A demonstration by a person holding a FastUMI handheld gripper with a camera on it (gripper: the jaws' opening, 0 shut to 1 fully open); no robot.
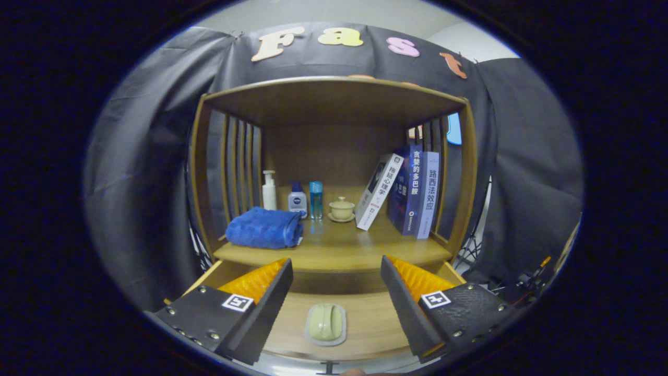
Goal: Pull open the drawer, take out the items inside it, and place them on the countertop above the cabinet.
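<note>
Gripper (334, 292) nearest, jaws wide apart and holding nothing, poised above the pulled-out drawer (365, 324). Soap dish (325, 324) with its pale soap bar lies flat on the drawer floor, between the fingers. Countertop (344, 245) beyond carries a blue towel (265, 227), bottles, lidded cup (342, 208) and leaning books (412, 190). Recommended: descend squarely, straddle the dish across its narrow width, close on its rim rather than the slippery bar, and lift level toward the bare middle of the countertop
</note>
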